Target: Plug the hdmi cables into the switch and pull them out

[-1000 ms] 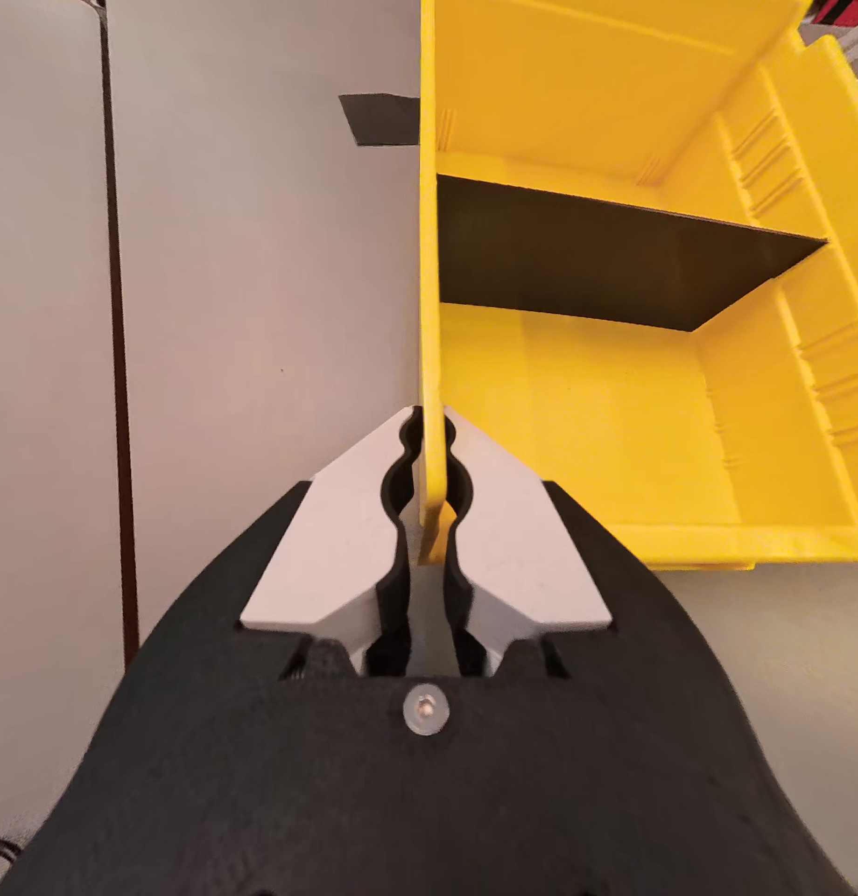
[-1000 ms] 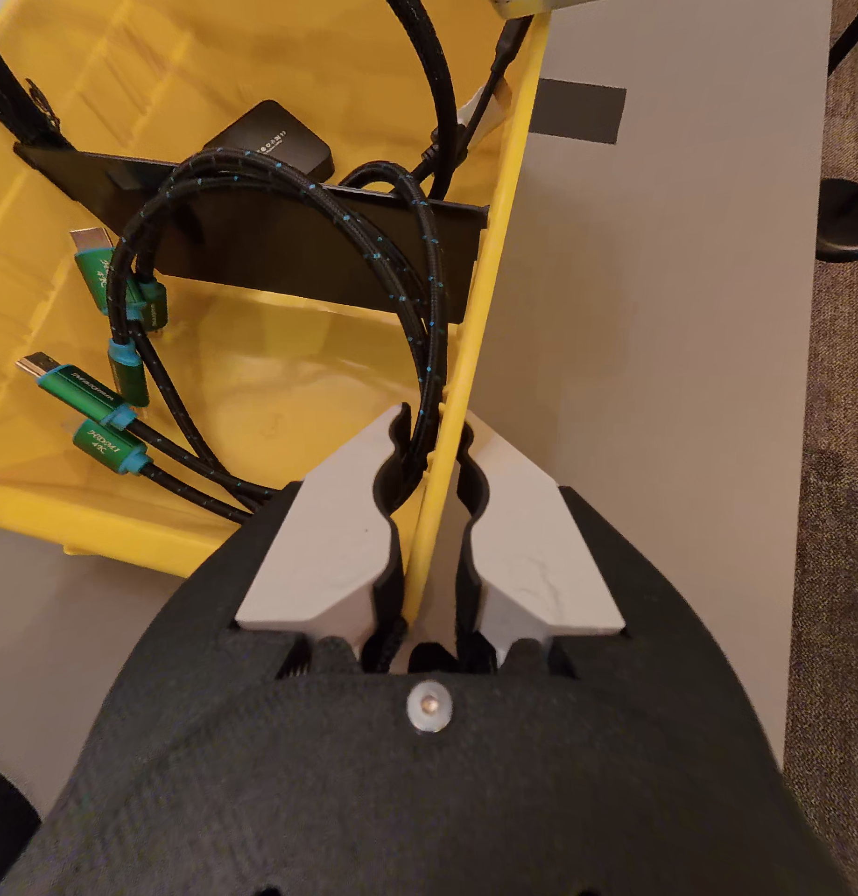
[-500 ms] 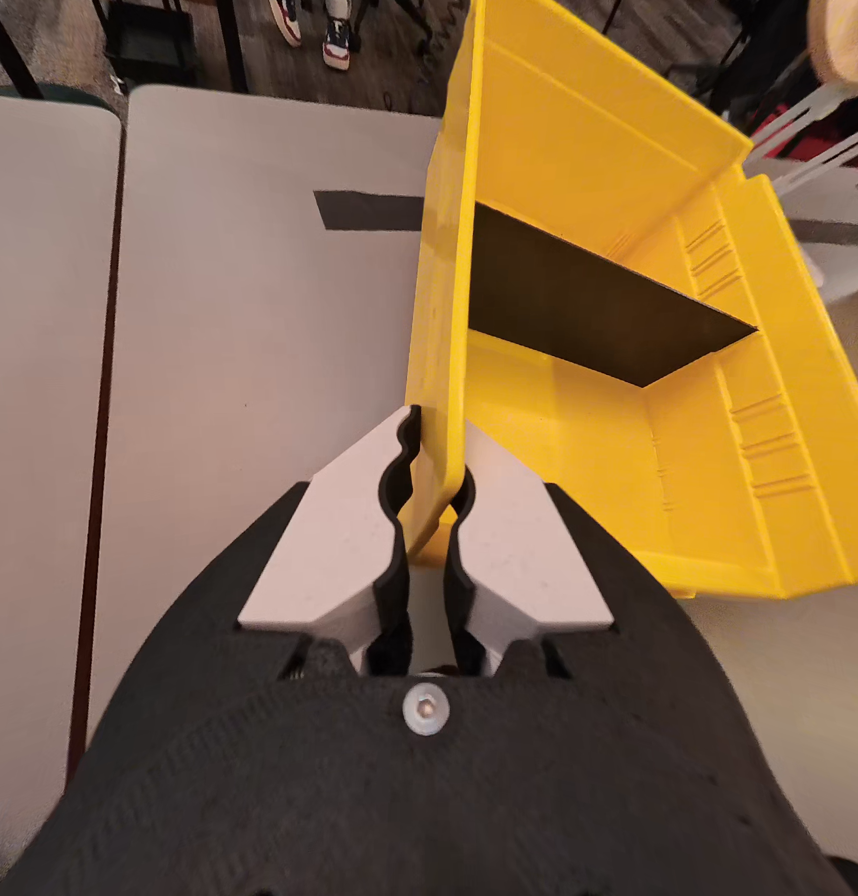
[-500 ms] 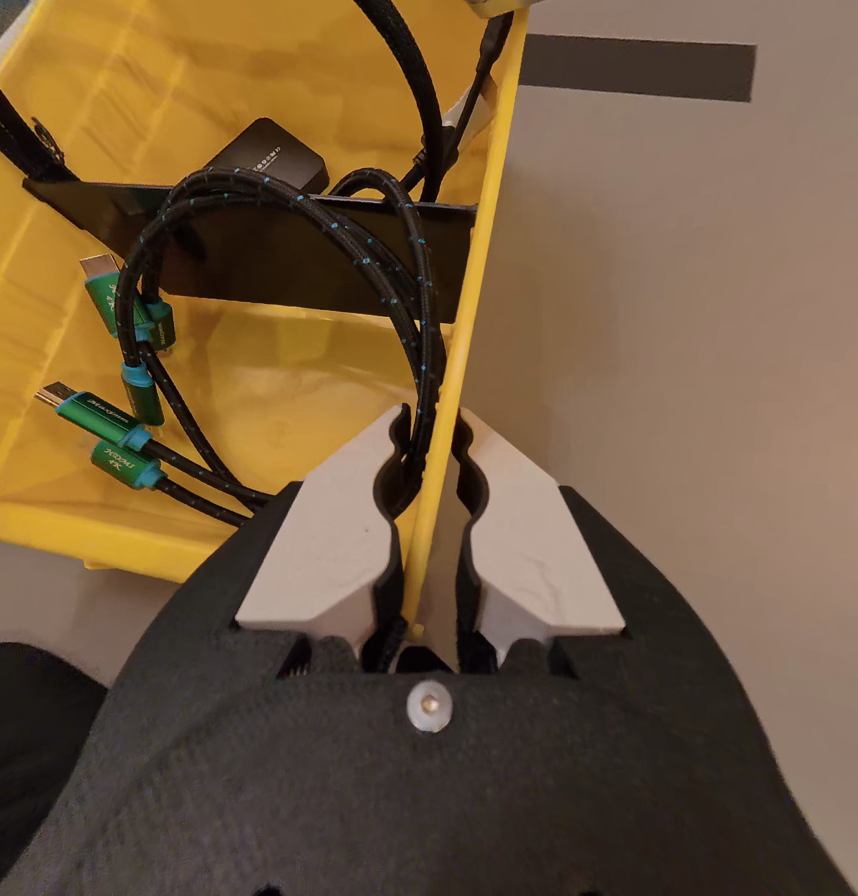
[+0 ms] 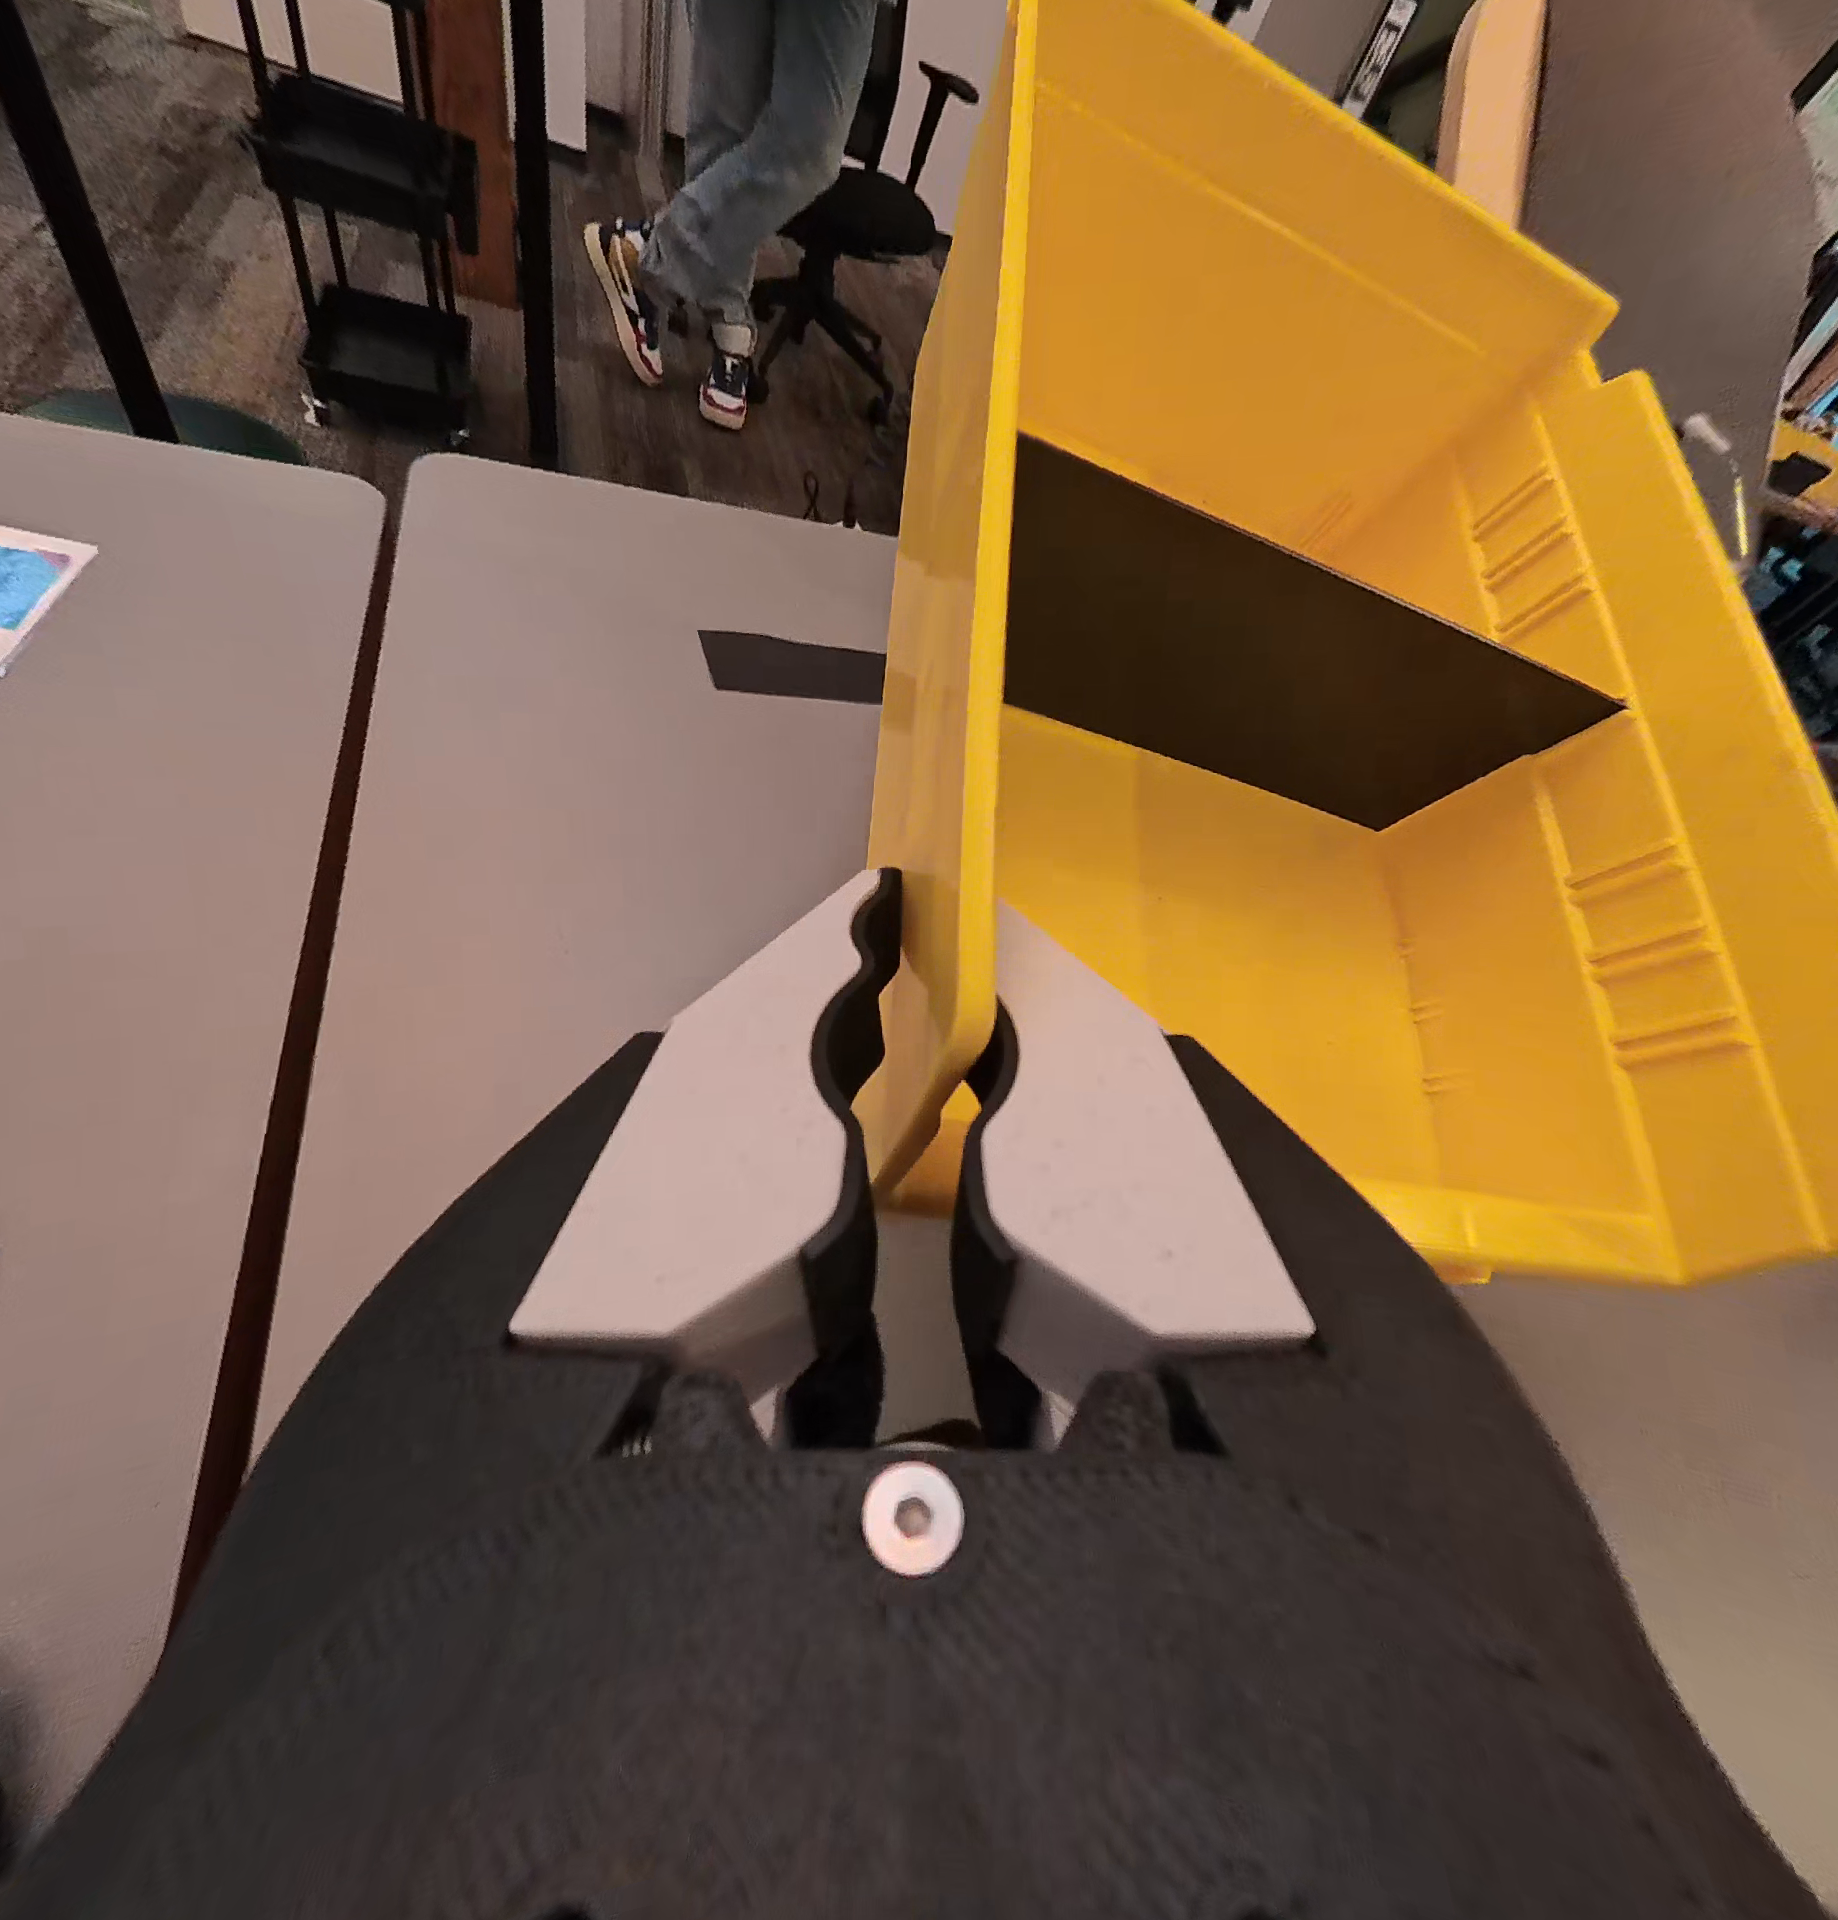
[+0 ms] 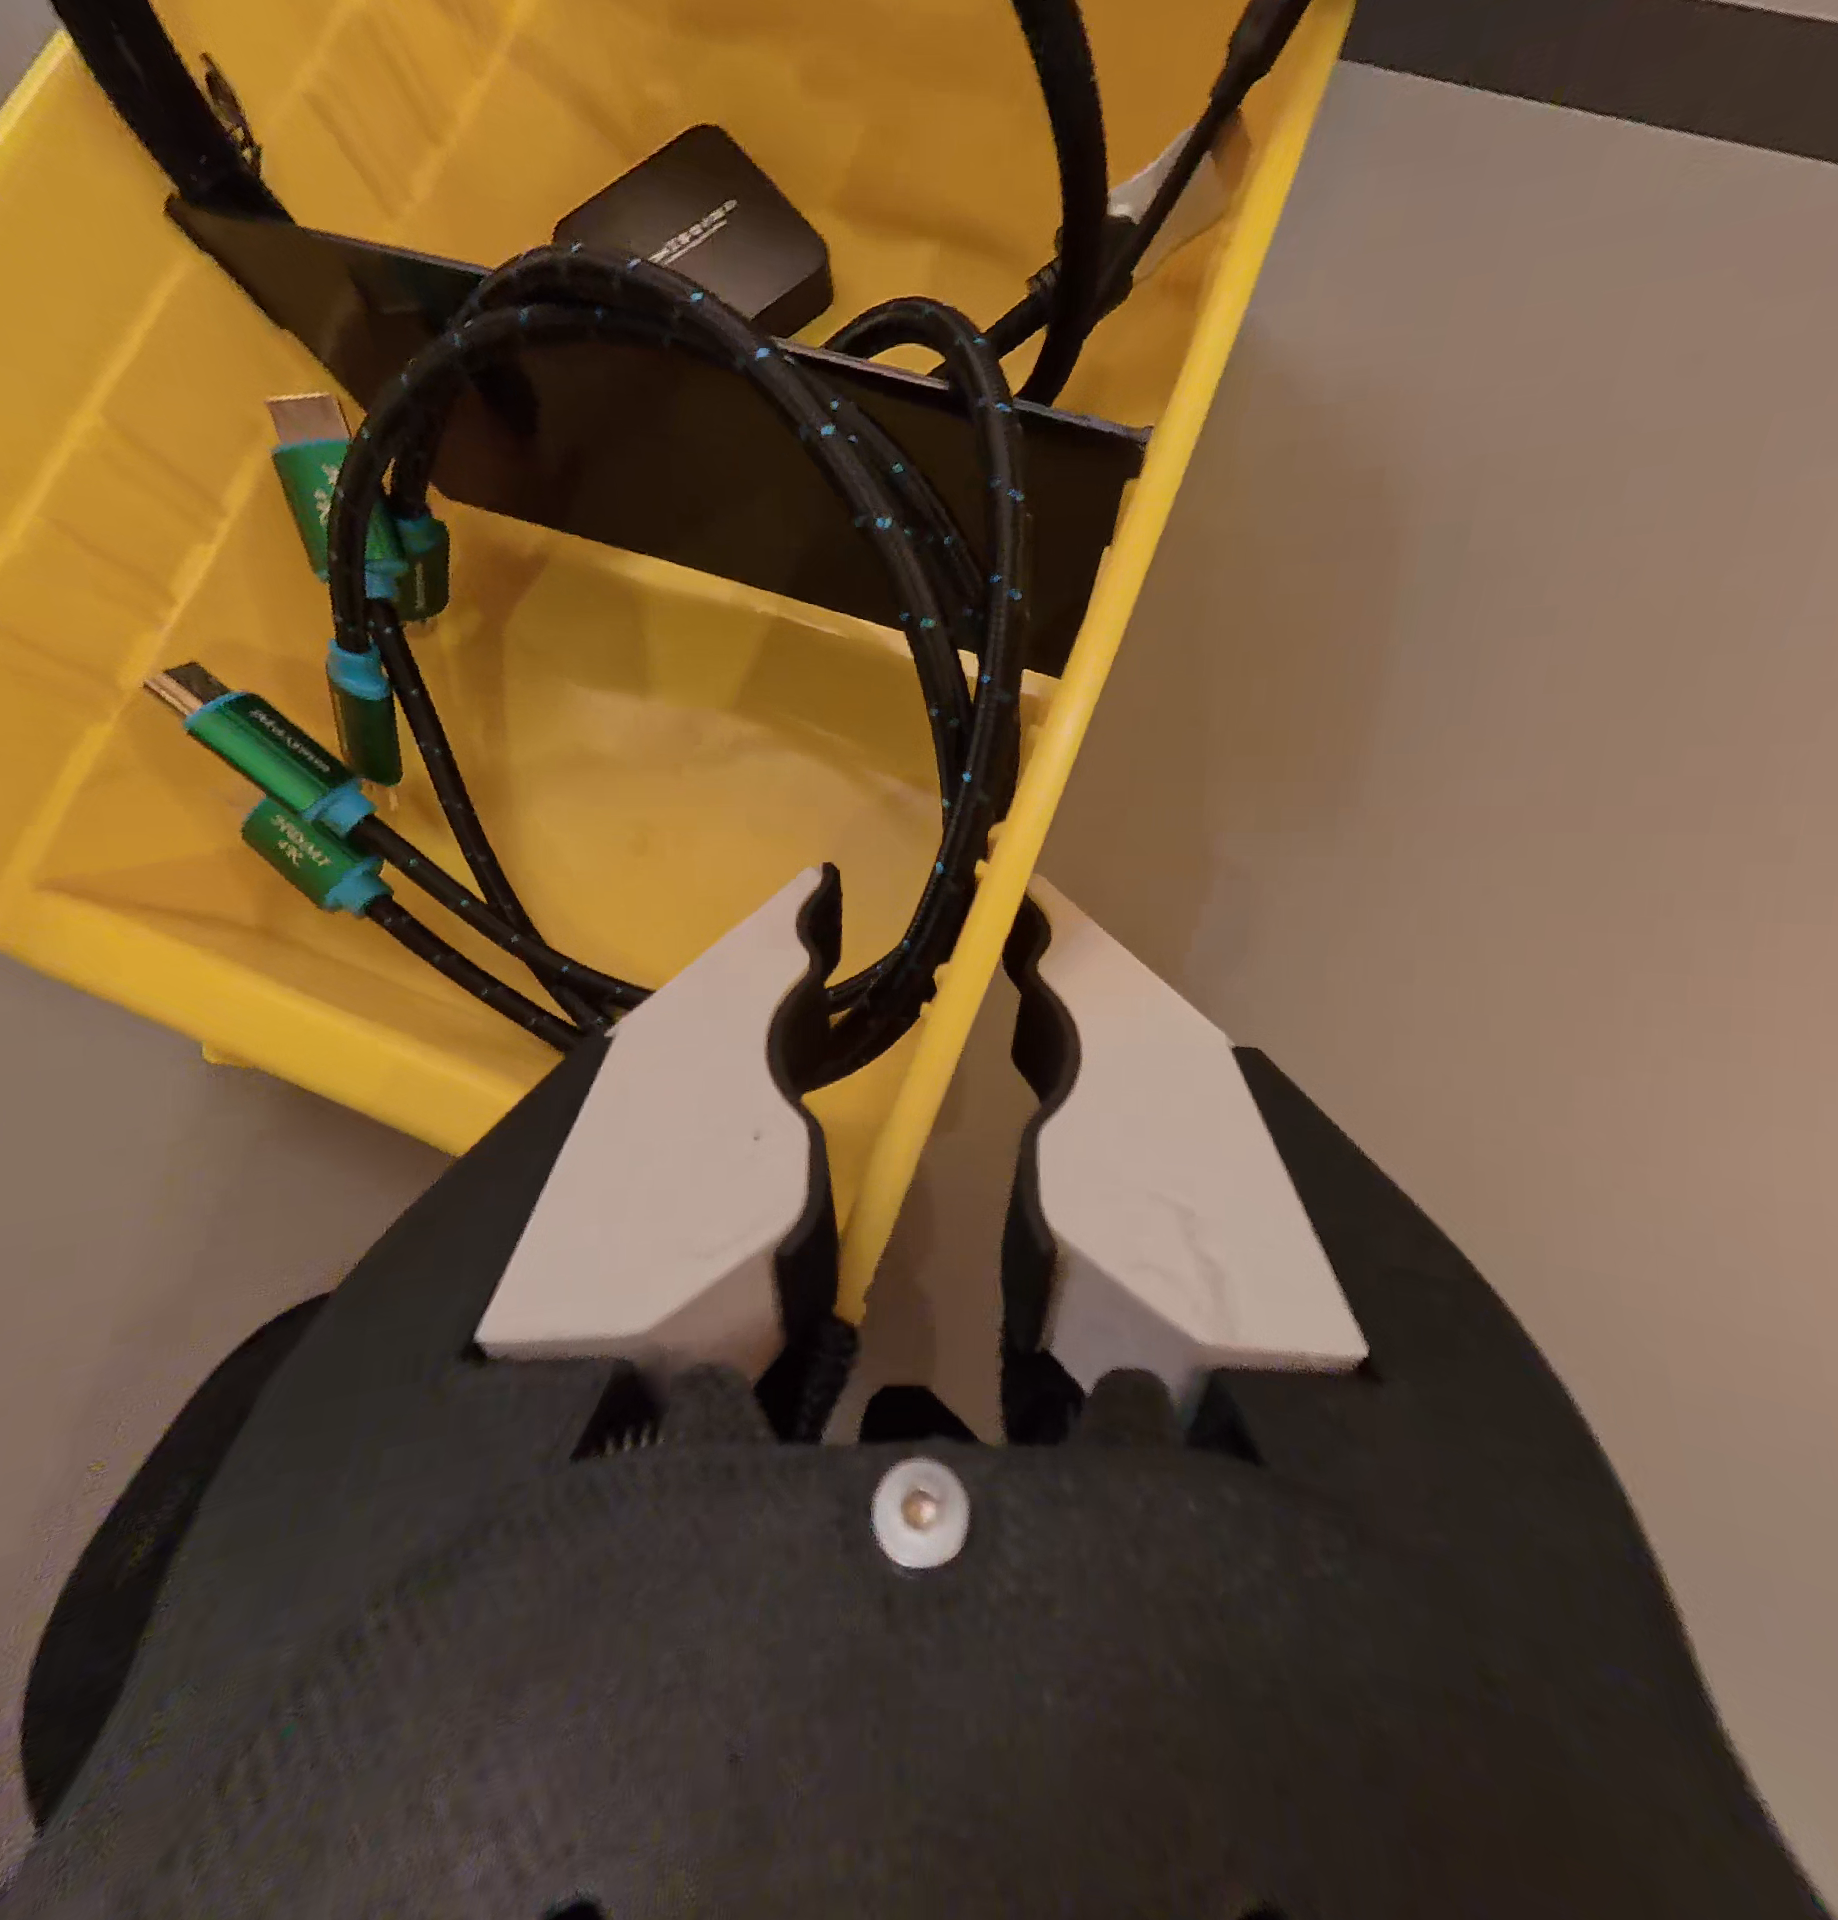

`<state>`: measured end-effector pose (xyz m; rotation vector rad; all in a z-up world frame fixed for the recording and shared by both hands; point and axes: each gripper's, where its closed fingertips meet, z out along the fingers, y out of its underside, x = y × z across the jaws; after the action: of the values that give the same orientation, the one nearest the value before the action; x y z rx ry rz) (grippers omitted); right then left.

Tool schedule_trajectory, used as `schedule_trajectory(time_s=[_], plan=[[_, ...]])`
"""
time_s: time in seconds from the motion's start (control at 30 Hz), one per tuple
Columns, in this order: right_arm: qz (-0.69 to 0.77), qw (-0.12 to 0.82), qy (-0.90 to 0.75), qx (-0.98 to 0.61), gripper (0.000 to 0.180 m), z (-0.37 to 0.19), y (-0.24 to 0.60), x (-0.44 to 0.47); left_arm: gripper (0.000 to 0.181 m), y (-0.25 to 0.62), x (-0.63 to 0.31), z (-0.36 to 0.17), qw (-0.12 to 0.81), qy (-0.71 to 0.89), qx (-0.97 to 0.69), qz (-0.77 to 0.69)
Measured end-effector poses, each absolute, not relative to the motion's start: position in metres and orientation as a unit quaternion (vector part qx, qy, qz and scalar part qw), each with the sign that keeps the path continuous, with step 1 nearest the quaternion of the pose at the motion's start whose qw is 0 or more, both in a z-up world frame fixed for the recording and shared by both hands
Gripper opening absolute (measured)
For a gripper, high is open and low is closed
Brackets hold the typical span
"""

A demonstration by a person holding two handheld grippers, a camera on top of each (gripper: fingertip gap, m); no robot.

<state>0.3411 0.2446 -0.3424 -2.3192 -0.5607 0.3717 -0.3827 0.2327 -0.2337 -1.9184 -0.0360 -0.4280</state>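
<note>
A yellow bin (image 5: 1258, 312) with a black divider (image 5: 1258, 644) stands on a grey table; its left side is raised and tilted. My left gripper (image 5: 946, 904) is shut on the bin's left wall near the front corner. In the right wrist view the bin (image 6: 686, 769) holds black braided HDMI cables (image 6: 894, 499) with green plugs (image 6: 260, 738) in the front compartment. The black switch (image 6: 707, 223) lies behind the divider (image 6: 686, 488). My right gripper (image 6: 930, 894) straddles the bin's right wall with its jaws slightly apart; a cable loop lies between its left finger and the wall.
The grey table (image 5: 582, 831) has a black tape strip (image 5: 790, 665) and a dark seam (image 5: 312, 883) to a second table on the left. A printed sheet (image 5: 1, 592) lies at far left. A person's legs (image 5: 728, 187) and a chair are beyond the table. Tip to tip, the grippers are about 75 cm apart.
The left gripper has lifted and tilted the bin's left side, so the room beyond now shows. The right gripper's jaws have widened slightly around the right wall.
</note>
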Motion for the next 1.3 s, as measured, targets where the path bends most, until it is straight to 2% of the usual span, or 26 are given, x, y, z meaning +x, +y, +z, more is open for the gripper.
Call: schedule_trajectory(time_s=[0.27, 0.8, 1.03, 1.3], plan=[[0.162, 0.33, -0.247, -0.897, 0.044, -0.346, 0.232, 0.278, 0.004, 0.225, -0.397, -0.221, 0.575, -0.034, -0.789, -0.214], [0.196, 0.336, -0.295, -0.873, 0.056, -0.345, 0.226, 0.144, 0.004, 0.217, -0.416, -0.204, 0.608, -0.058, -0.753, -0.244], [0.232, 0.341, -0.321, -0.853, 0.073, -0.346, 0.22, 0.073, 0.005, 0.217, -0.419, -0.202, 0.612, -0.066, -0.748, -0.246], [0.247, 0.343, -0.369, -0.828, 0.082, -0.349, 0.217, 0.0, 0.005, 0.215, -0.417, -0.189, 0.623, -0.058, -0.741, -0.243]])
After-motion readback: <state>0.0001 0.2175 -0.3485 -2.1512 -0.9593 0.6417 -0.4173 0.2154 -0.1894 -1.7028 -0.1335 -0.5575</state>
